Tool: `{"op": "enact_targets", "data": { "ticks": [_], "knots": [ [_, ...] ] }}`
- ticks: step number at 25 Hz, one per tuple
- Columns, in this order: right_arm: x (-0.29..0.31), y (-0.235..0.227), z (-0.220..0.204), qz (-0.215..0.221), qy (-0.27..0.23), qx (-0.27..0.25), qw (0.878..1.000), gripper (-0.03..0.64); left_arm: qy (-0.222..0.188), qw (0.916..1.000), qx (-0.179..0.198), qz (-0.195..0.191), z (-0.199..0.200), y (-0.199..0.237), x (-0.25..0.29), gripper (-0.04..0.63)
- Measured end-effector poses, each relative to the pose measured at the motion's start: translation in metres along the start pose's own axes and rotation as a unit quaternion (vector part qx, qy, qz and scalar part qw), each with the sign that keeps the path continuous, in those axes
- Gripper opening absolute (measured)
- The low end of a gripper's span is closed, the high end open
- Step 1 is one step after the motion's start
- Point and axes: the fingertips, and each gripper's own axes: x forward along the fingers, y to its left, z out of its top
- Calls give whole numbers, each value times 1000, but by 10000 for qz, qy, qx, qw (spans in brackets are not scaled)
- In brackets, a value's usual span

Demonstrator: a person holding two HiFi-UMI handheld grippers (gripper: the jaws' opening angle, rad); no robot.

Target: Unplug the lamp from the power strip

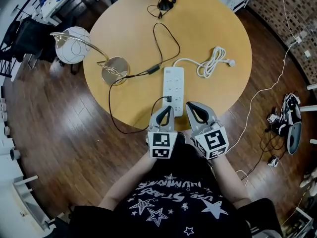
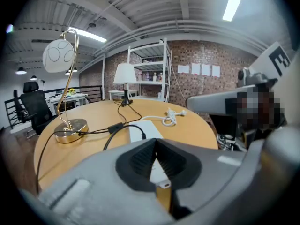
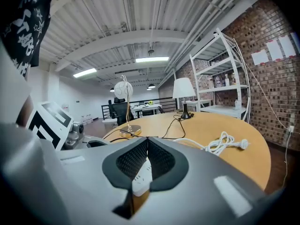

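Note:
A white power strip (image 1: 173, 86) lies on the round wooden table (image 1: 218, 29), its near end just beyond both grippers. One black plug (image 1: 169, 98) sits in its near left side, and the black cord loops off the table edge and back to the gold lamp (image 1: 115, 69) with a white globe shade (image 1: 72, 45). My left gripper (image 1: 167, 108) is shut and empty, close behind the plug. My right gripper (image 1: 191, 105) is shut and empty, beside the strip's near right corner. Past the shut left gripper (image 2: 154, 140) the strip (image 2: 142, 129) shows. Below the shut right gripper (image 3: 147, 139) the strip (image 3: 141, 173) peeks through.
The strip's own white cable (image 1: 210, 62) lies coiled to its right. A second lamp with a black base (image 1: 165, 4) and white shade stands at the table's far edge. Shoes (image 1: 291, 120) and cables lie on the wooden floor at the right.

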Motion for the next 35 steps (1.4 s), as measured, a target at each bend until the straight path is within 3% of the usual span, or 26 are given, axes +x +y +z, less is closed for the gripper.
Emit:
{"op": "enact_targets", "data": {
  "ticks": [5, 11, 15, 26, 28, 35],
  "knots": [
    [19, 4, -22, 307, 460, -293, 9980, 9, 581, 9979, 270, 19, -22, 5, 11, 3],
    [46, 14, -41, 677, 920, -601, 9916, 22, 875, 9947, 515, -149, -35, 7, 18, 3],
    [61, 22, -48, 851, 1182, -744, 9865, 74, 920, 9943, 474, -265, -42, 7, 22, 3],
    [79, 29, -56, 1120, 1328, -783, 9817, 103, 850, 9926, 785, -376, -41, 10, 26, 3],
    [79, 34, -58, 1241, 1363, -778, 9798, 172, 852, 9929, 726, -403, -40, 9, 26, 3],
    [95, 31, -64, 1135, 1430, -710, 9806, 156, 816, 9939, 558, -493, -40, 9, 25, 3]
  ]
}}
